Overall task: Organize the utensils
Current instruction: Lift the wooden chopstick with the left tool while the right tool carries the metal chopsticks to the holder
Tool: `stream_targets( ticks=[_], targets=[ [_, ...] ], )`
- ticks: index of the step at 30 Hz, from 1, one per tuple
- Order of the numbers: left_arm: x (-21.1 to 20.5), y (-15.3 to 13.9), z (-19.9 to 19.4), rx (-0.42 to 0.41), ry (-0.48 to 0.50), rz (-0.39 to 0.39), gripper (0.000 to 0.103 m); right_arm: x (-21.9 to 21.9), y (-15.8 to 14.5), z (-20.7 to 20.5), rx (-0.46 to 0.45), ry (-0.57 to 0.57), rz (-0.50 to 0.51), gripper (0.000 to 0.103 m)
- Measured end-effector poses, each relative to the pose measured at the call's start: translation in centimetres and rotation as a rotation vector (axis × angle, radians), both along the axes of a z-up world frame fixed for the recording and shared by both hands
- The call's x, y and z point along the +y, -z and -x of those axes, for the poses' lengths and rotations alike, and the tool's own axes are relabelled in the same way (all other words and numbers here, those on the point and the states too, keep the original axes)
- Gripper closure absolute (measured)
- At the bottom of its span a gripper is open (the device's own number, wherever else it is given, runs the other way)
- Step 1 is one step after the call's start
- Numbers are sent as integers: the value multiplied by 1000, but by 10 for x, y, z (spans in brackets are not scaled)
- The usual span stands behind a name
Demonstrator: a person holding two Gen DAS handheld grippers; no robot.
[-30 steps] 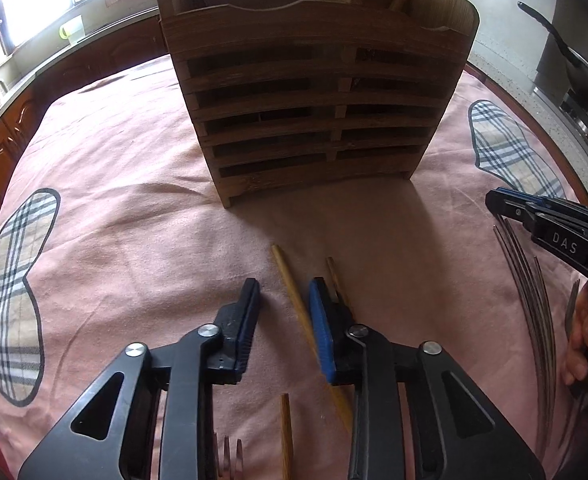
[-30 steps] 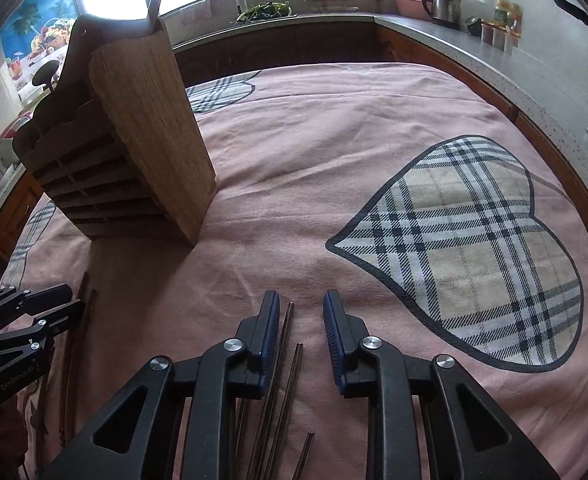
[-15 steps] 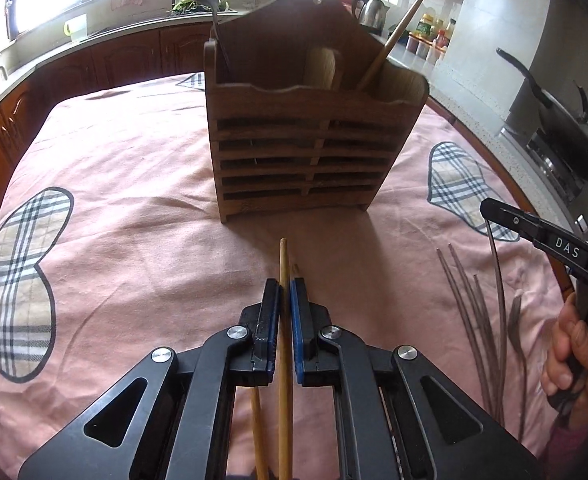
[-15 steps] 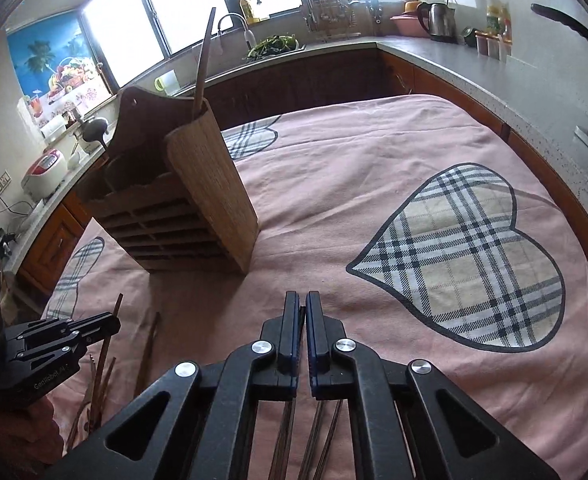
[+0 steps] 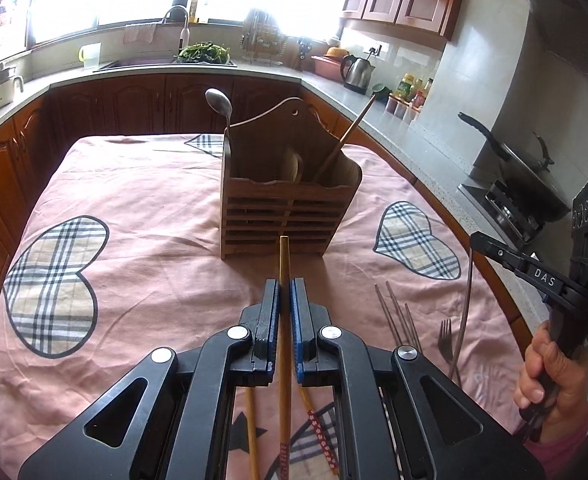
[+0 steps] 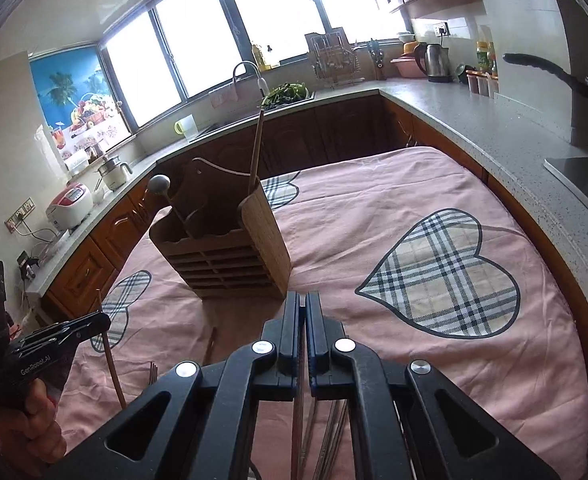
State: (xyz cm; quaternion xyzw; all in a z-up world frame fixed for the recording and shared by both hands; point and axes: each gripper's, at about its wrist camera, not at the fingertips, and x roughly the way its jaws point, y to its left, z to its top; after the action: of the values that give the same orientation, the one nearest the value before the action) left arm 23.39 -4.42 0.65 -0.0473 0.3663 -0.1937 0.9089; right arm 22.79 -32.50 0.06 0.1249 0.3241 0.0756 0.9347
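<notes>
On the pink cloth (image 5: 145,184) stands the wooden caddy (image 5: 281,220), a spoon (image 5: 218,101) and a wooden utensil already upright in it. Left gripper (image 5: 282,300) has clamped a wooden chopstick (image 5: 283,256), its tip aimed at the caddy, likely for dropping in. Right gripper (image 6: 303,312) jaws have just closed on a thin metal chopstick (image 6: 298,412), probably; the view between the pads is poor. Loose metal chopsticks (image 5: 398,314) and a fork (image 5: 446,340) lie on the cloth, near the right gripper.

Kitchen: bright windows (image 6: 213,48), grey L-shaped counter (image 6: 474,120) on brown wooden cabinets (image 5: 141,100), electric kettle (image 5: 357,73), sink tap (image 6: 249,74).
</notes>
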Motion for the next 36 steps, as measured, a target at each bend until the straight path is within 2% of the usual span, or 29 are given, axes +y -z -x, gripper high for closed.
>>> stream_targets(
  ticks=[16,36],
  targets=[
    [14,-28,34,-86,-9,41,98,3,-46,50,-128,-13,-36,100],
    [21,-50,25,-147,-46,79,98,9,-78,41,-218,-17,-43,101]
  ],
)
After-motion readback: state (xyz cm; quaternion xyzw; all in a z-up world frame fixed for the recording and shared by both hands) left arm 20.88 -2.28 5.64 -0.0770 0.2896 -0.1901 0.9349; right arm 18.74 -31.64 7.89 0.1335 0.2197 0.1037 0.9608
